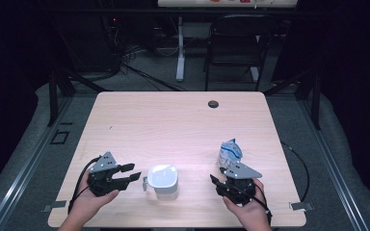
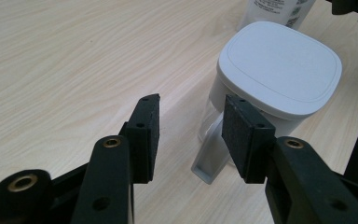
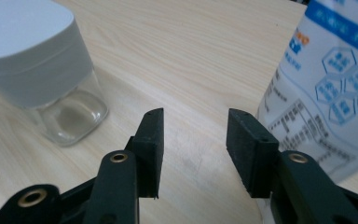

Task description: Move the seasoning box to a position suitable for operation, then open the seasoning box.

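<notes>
Here, view by view:

High view, bench: a pale wooden bench [image 1: 173, 120] with a small dark round hole [image 1: 213, 104] near its far edge.
High view, jar: a clear jar with a white lid [image 1: 163, 179] stands near the near edge, about midway between the two hands; a small grey tab sticks out at its left side.
High view, pouch: a blue and white printed pouch [image 1: 230, 151] stands upright to the right of the jar, just beyond the right hand-held gripper.
High view, left hand-held gripper [image 1: 131, 173]: held at the left, jaws parted and pointing right at the jar, just short of it.
High view, right hand-held gripper [image 1: 216, 183]: held at the near right, jaws pointing left, nothing seen between them.
Left gripper view, jaws: well apart, nothing clamped; the jar's grey tab lies in the gap ahead of the pads, and I cannot tell whether the right pad touches it.
Left gripper view, jar: the rounded square lid is shut on it; the pouch's foot shows behind it.
Right gripper view, jaws: open, bare bench between the pads.
Right gripper view, containers: the jar at far left looks empty through its clear wall; the pouch stands just beside the right jaw, its contents hidden.
</notes>
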### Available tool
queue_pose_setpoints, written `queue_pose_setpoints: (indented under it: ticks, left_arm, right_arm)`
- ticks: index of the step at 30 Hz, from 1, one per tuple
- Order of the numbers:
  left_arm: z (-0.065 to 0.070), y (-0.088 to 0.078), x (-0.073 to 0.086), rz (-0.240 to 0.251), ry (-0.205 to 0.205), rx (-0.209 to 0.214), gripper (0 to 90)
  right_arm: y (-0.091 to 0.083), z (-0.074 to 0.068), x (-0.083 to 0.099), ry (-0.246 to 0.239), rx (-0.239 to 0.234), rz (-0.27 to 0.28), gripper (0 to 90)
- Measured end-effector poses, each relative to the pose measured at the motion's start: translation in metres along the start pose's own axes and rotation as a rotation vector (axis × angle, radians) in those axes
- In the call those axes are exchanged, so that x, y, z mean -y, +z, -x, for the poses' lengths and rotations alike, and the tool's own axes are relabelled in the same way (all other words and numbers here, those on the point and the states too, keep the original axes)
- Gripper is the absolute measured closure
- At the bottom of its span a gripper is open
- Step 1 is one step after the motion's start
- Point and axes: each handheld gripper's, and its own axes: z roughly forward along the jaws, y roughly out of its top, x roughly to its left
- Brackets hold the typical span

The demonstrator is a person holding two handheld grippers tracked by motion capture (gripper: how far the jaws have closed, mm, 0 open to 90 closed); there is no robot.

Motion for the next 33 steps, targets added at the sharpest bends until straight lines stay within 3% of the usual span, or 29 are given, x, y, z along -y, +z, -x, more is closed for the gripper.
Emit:
queue_pose_setpoints:
  ticks: [5, 8, 14, 26, 33]
  left_arm:
    - [0.001, 0.0, -0.002, 0.018, -0.005, -0.008, 57.2]
    - [0.003, 0.0, -0.004, 0.032, 0.003, 0.009, 62.2]
    - [0.008, 0.0, -0.006, 0.038, 0.029, 0.006, 65.6]
    - [0.012, 0.007, -0.011, 0.018, 0.054, -0.001, 77.1]
    - [0.014, 0.008, -0.015, 0.017, 0.066, 0.013, 83.9]
  right_arm:
    - [0.008, -0.006, -0.015, -0.005, -0.018, 0.032, 63.3]
    - [0.013, -0.013, -0.023, -0.024, -0.008, 0.034, 66.2]
    - [0.017, -0.023, -0.032, -0.01, -0.042, 0.035, 69.2]
    - [0.016, -0.021, -0.031, 0.019, -0.062, 0.056, 73.0]
    - [0.019, -0.023, -0.027, -0.011, -0.076, 0.045, 76.8]
